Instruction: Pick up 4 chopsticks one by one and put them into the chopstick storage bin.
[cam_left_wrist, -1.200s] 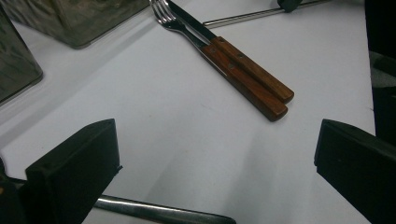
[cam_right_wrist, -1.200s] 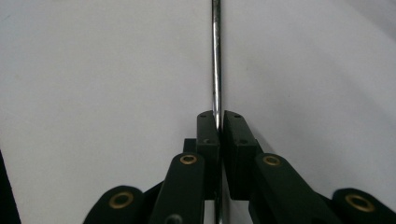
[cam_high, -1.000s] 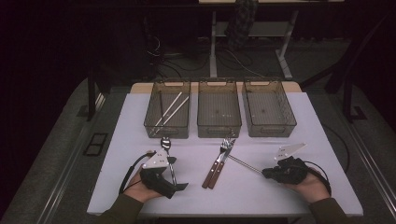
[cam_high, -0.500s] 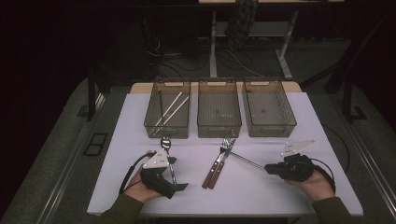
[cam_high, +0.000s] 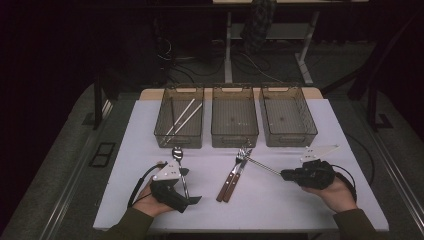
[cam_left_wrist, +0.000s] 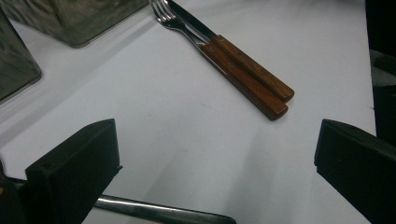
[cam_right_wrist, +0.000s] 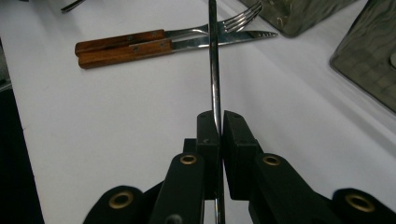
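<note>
The right gripper (cam_right_wrist: 218, 133) is clamped tight on a thin metal rod (cam_right_wrist: 213, 60), which points toward 10 o'clock, probably to be sorted into a bin (cam_high: 179, 141); the left gripper (cam_left_wrist: 215, 172) rests wide open and holds nothing, beside the spoon (cam_high: 178, 160), maybe its next pick.

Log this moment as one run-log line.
right gripper: shut on thin metal rod | left gripper: open, beside spoon | left bin: two rods | fork and knife: on table
</note>
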